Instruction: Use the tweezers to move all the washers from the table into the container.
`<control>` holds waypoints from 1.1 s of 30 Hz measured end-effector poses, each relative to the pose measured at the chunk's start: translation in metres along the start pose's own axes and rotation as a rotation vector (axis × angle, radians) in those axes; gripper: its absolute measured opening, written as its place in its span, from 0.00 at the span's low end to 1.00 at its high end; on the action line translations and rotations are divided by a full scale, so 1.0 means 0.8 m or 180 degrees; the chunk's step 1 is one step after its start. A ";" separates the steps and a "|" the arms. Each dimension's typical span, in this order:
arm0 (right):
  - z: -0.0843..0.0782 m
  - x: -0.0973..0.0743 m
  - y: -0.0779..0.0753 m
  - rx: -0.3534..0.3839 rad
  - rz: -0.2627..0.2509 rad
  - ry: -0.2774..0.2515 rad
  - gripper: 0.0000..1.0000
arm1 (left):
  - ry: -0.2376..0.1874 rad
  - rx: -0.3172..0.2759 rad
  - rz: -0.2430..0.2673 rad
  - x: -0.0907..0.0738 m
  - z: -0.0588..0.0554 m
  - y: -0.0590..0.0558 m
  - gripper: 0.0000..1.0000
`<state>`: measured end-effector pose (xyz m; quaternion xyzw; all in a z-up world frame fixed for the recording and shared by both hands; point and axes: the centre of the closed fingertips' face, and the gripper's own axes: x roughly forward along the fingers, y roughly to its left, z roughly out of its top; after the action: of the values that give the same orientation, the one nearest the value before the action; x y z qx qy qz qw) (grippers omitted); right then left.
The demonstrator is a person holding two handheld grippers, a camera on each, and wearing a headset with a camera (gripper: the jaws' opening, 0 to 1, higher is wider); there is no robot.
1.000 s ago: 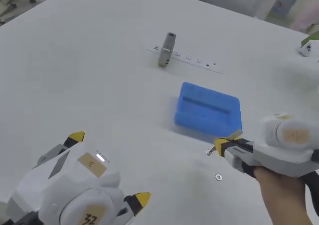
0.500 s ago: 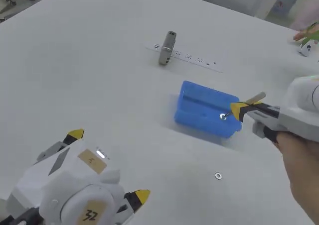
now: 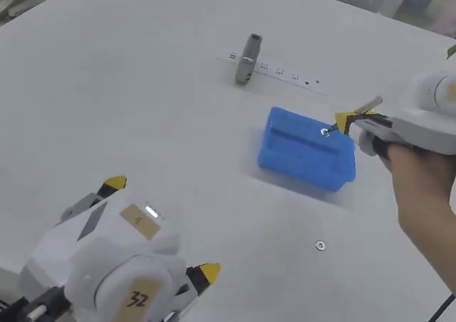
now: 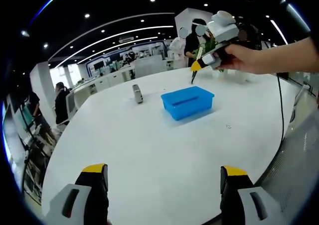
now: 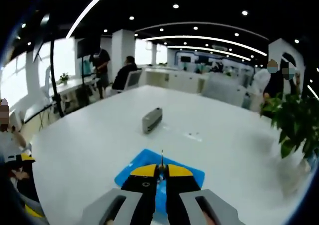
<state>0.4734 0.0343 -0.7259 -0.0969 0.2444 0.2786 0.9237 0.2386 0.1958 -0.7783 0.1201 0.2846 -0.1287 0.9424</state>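
One washer (image 3: 325, 132) aloft, one washer (image 3: 320, 246) on the table (image 3: 142, 87), one blue container (image 3: 306, 171).
Right gripper (image 3: 347, 122), jaws pinched narrow on the single tweezers (image 3: 333, 129), holds the tips over the container's right rear corner; the table washer lies nearer this gripper. Left gripper (image 3: 162, 227) gapes wide, well apart.

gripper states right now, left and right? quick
left gripper: open, empty.
right gripper: shut on the tweezers, with a washer at their tip over the blue container.
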 end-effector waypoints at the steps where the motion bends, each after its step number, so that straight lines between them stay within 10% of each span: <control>1: -0.005 0.005 0.000 -0.0014 -0.0004 0.0028 0.02 | 0.0001 0.0002 0.0000 0.000 0.000 0.000 0.96; 18: -0.080 0.044 0.000 -0.0205 0.0063 0.0613 0.02 | 0.0016 -0.0006 0.0007 0.000 -0.001 0.000 0.96; 33: -0.106 0.037 0.000 -0.0137 0.0122 0.0761 0.03 | 0.0028 0.0011 -0.0013 0.000 -0.002 -0.002 0.96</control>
<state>0.4606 0.0214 -0.8140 -0.1446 0.3486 0.2878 0.8802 0.2376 0.1949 -0.7800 0.1218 0.2888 -0.1306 0.9406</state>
